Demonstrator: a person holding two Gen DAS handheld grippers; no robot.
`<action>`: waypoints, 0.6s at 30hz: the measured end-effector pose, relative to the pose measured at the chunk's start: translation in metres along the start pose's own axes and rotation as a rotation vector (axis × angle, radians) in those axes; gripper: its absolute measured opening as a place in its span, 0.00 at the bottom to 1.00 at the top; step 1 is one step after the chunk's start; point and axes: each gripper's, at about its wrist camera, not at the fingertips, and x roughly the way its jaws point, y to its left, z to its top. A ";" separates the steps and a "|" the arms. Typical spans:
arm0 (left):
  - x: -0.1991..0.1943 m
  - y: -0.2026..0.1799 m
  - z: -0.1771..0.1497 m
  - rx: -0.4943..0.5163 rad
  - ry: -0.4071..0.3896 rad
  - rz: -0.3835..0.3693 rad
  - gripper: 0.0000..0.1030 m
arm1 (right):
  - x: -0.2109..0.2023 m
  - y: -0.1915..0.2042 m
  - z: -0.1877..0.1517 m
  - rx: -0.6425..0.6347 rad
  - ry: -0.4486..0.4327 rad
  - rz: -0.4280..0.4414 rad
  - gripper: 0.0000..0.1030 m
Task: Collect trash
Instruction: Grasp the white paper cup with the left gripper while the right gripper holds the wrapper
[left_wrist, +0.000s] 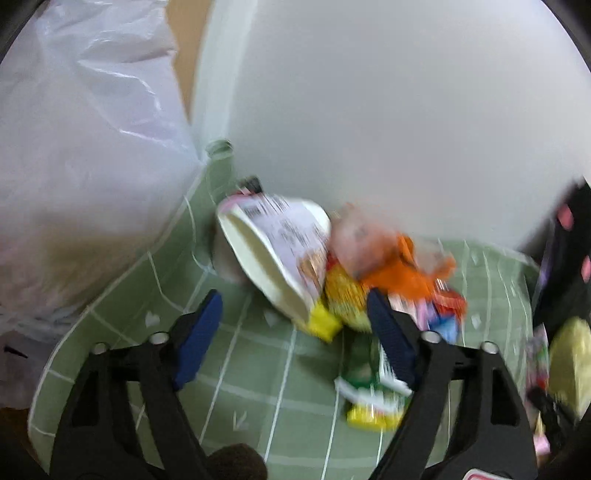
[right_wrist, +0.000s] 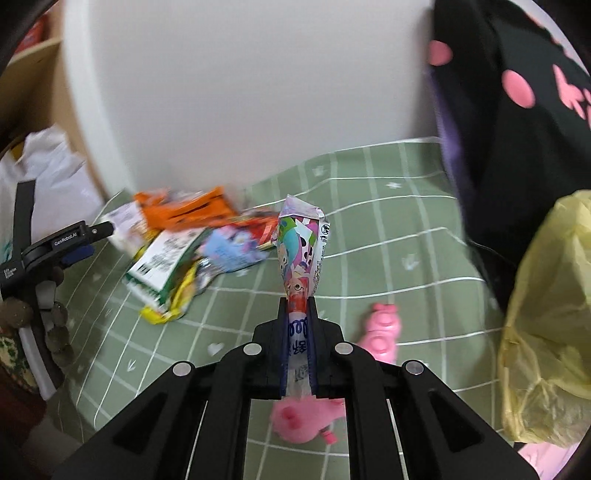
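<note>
A heap of trash lies on the green checked cloth (left_wrist: 258, 369) against the white wall: a tipped white paper cup (left_wrist: 273, 251), an orange wrapper (left_wrist: 402, 269), a yellow wrapper (left_wrist: 343, 291) and a green and white packet (left_wrist: 365, 373). My left gripper (left_wrist: 293, 299) is open, its blue pads on either side of the cup's lower rim, and nothing is held. The right wrist view shows the same heap (right_wrist: 177, 240) with the left gripper (right_wrist: 96, 240) at its left edge. My right gripper (right_wrist: 298, 301) is shut on a colourful snack wrapper (right_wrist: 301, 240), held upright above the cloth.
A white plastic bag (left_wrist: 85, 147) bulges at the left, with a glass bottle neck (left_wrist: 219, 151) beside it. A yellow plastic bag (right_wrist: 546, 314) and black cloth with pink dots (right_wrist: 517, 92) fill the right. Two pink toy pigs (right_wrist: 380, 328) lie under my right gripper.
</note>
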 end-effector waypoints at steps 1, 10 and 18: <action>0.005 0.000 0.003 -0.021 -0.009 0.009 0.64 | 0.001 -0.002 0.003 0.016 0.002 -0.016 0.09; 0.036 0.009 0.017 -0.143 -0.002 0.036 0.49 | 0.005 -0.015 0.019 0.043 0.036 -0.117 0.09; 0.030 0.015 0.020 -0.181 0.052 -0.051 0.07 | 0.030 -0.029 0.035 -0.005 0.059 -0.065 0.09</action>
